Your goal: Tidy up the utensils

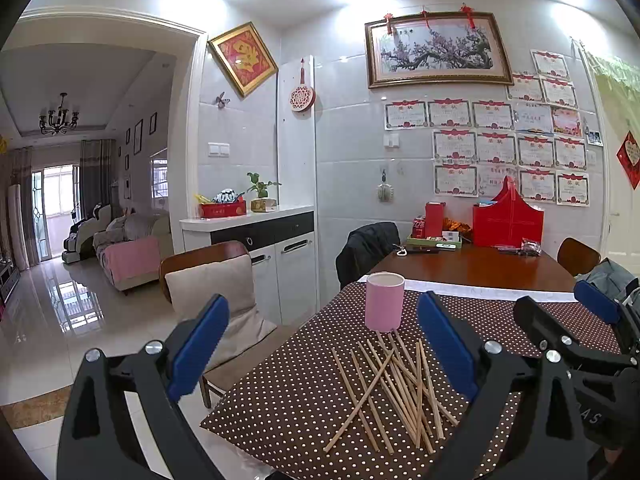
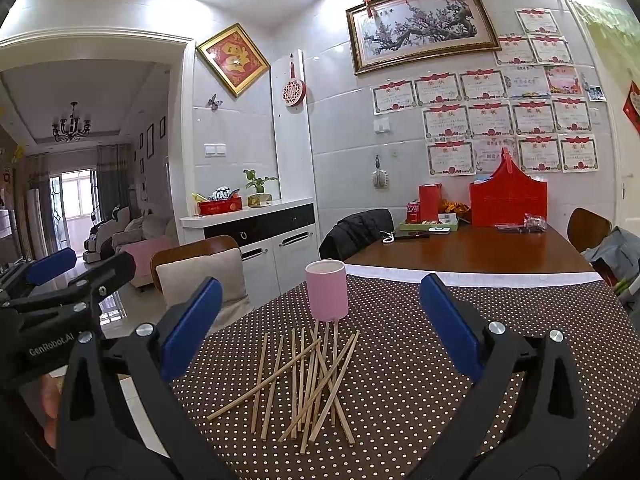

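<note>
Plainly, both my left tool (image 1: 324,344) and right tool (image 2: 320,328) gape, empty; these light, stiff, slippery chopsticks (image 2: 308,384) want mid-length pinching near the cup (image 2: 326,290).

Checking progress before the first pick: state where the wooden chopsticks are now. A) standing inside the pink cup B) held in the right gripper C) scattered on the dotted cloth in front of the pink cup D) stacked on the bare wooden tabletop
C: the chopsticks lie crisscrossed on the dotted cloth before the pink cup; both grippers are open.
</note>
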`<state>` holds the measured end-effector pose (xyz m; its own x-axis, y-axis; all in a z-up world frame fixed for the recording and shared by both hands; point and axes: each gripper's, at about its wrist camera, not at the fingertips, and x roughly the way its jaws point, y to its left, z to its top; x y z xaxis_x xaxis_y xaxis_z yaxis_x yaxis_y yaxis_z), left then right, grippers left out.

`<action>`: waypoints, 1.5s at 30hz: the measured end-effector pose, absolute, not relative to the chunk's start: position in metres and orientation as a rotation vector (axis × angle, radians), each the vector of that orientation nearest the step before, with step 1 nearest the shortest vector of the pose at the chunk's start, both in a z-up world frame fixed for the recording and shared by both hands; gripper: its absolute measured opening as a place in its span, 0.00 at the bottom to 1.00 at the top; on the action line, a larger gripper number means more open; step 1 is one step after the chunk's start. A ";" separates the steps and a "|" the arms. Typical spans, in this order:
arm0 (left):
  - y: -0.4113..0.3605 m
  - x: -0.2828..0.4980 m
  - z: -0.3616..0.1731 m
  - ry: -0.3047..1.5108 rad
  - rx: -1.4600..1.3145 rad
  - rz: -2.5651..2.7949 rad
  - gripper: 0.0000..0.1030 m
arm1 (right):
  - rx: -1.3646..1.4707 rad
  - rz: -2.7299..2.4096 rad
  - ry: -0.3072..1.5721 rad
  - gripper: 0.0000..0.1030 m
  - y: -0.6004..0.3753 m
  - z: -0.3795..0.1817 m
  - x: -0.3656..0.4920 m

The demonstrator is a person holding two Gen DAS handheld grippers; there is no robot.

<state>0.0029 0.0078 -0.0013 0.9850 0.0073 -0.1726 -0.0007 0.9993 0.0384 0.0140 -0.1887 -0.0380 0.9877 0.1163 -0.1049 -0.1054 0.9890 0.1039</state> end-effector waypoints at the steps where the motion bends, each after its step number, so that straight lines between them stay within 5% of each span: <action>1: 0.008 0.003 -0.001 0.174 0.038 0.004 0.91 | 0.099 0.112 0.111 0.94 -0.189 -0.038 0.014; 25: -0.001 0.042 -0.024 0.256 0.080 -0.048 0.91 | 0.125 0.137 0.169 0.94 -0.195 -0.051 0.037; 38: -0.006 0.173 -0.111 0.709 0.138 -0.248 0.90 | 0.132 0.057 0.620 0.94 -0.236 -0.124 0.146; 45: -0.033 0.210 -0.143 0.816 0.246 -0.316 0.57 | 0.068 0.078 0.737 0.94 -0.235 -0.148 0.178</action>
<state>0.2103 -0.0332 -0.1434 0.6428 -0.1804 -0.7445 0.3679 0.9251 0.0935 0.1776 -0.2353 -0.1477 0.7380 0.0951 -0.6680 -0.0474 0.9949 0.0893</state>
